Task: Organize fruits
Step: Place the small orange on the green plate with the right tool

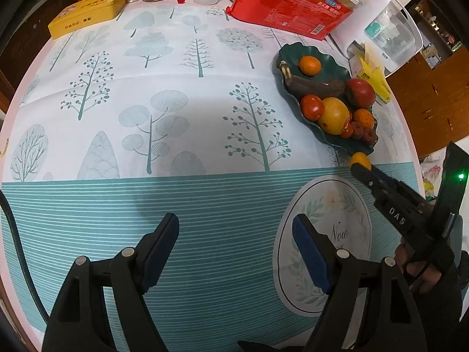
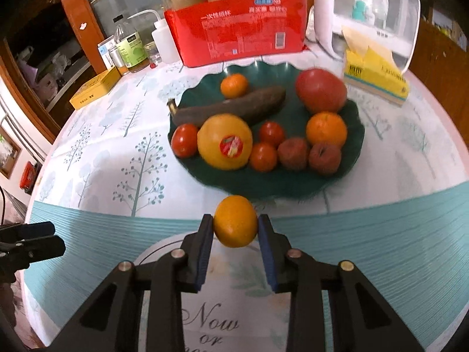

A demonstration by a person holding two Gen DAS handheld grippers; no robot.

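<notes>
A dark green scalloped plate (image 2: 293, 184) holds several fruits: a large yellow grapefruit (image 2: 224, 141) with a sticker, a dark brown banana (image 2: 231, 109), a red apple (image 2: 320, 90), oranges and small tomatoes. My right gripper (image 2: 235, 225) is shut on a small orange (image 2: 235, 225), held just in front of the plate's near rim. In the left wrist view the plate (image 1: 285, 55) is at the right, with the right gripper (image 1: 363, 171) and its orange (image 1: 360, 160) at the plate's near edge. My left gripper (image 1: 234, 226) is open and empty over the striped tablecloth.
A red pack of paper cups (image 2: 237, 32), a yellow tissue pack (image 2: 378, 79), a white appliance (image 2: 372, 6), bottles (image 2: 132, 50) and a yellow tin (image 1: 88, 11) stand along the table's far side. The round table's edge curves close on the right.
</notes>
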